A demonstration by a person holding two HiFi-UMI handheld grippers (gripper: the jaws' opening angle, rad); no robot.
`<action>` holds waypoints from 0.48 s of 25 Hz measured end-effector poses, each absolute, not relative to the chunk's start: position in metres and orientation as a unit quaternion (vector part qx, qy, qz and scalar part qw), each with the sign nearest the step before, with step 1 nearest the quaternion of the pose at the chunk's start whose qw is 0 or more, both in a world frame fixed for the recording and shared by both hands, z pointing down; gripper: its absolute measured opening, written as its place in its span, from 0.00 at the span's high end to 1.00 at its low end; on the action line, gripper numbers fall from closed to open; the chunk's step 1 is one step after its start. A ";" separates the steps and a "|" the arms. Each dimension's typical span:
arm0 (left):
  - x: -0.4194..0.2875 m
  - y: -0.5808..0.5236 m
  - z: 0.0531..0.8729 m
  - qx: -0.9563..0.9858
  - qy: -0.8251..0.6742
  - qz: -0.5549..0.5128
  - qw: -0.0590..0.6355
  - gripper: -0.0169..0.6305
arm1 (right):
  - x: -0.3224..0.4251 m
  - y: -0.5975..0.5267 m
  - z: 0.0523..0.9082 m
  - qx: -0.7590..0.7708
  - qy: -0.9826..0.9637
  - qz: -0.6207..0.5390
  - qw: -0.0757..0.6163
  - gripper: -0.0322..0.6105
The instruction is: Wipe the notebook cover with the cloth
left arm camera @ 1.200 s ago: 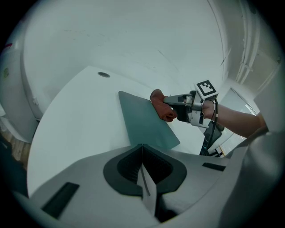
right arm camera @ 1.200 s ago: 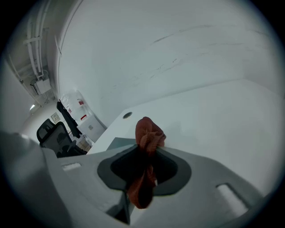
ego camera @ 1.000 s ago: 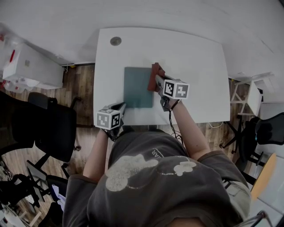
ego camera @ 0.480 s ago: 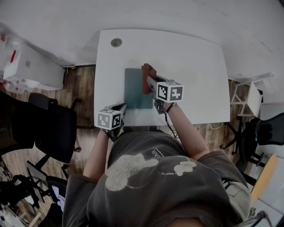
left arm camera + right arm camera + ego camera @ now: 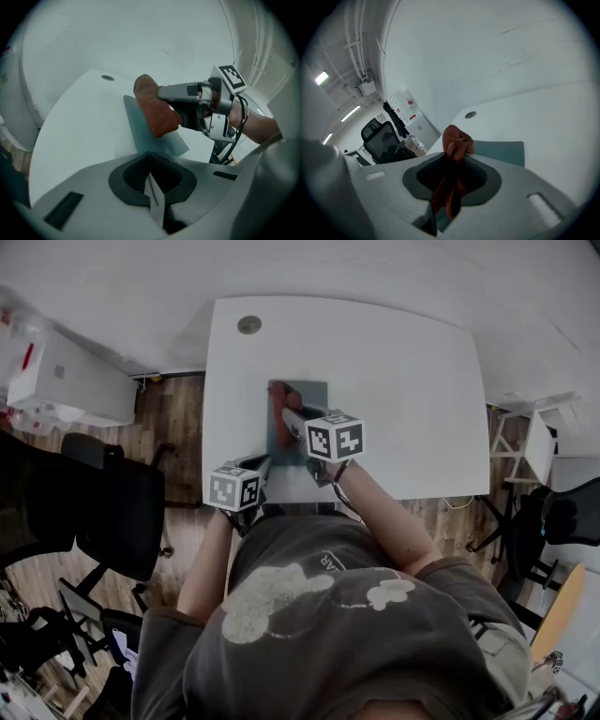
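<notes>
A teal notebook (image 5: 311, 393) lies flat on the white table (image 5: 403, 371). My right gripper (image 5: 289, 420) is shut on a reddish-brown cloth (image 5: 277, 413), which rests on the left part of the cover. In the right gripper view the cloth (image 5: 457, 143) bunches between the jaws with the notebook (image 5: 501, 152) just beyond. My left gripper (image 5: 259, 466) is shut with nothing in it, near the table's front edge just short of the notebook. The left gripper view shows the cloth (image 5: 154, 108) on the notebook (image 5: 143, 129), held by the right gripper (image 5: 161, 96) coming in from the right.
A round cable grommet (image 5: 249, 324) sits at the table's far left corner. A black office chair (image 5: 103, 512) and a white cabinet (image 5: 56, 381) stand left of the table. A white stool (image 5: 539, 442) and another chair (image 5: 553, 521) are on the right.
My right gripper has carried the cloth leftward across the cover, from the notebook's right edge to its left part. The left gripper has stayed where it was.
</notes>
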State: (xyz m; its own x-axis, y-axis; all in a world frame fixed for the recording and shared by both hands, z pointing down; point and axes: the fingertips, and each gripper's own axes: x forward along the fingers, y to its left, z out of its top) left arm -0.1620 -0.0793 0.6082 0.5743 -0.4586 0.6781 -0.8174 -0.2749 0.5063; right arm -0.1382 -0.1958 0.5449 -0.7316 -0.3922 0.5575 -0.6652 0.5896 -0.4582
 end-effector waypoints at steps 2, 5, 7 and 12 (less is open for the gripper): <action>-0.163 -0.079 0.608 0.771 -0.413 0.207 0.438 0.98 | -0.146 -0.194 0.545 0.298 -0.870 0.338 0.202 0.81; -0.159 -0.081 0.606 0.773 -0.410 0.205 0.439 0.98 | -0.152 -0.191 0.550 0.292 -0.869 0.343 0.205 0.81; -0.158 -0.082 0.606 0.773 -0.409 0.206 0.439 0.98 | -0.154 -0.189 0.553 0.290 -0.868 0.347 0.207 0.81; -0.161 -0.082 0.608 0.773 -0.407 0.210 0.439 0.98 | -0.155 -0.185 0.563 0.292 -0.863 0.358 0.204 0.81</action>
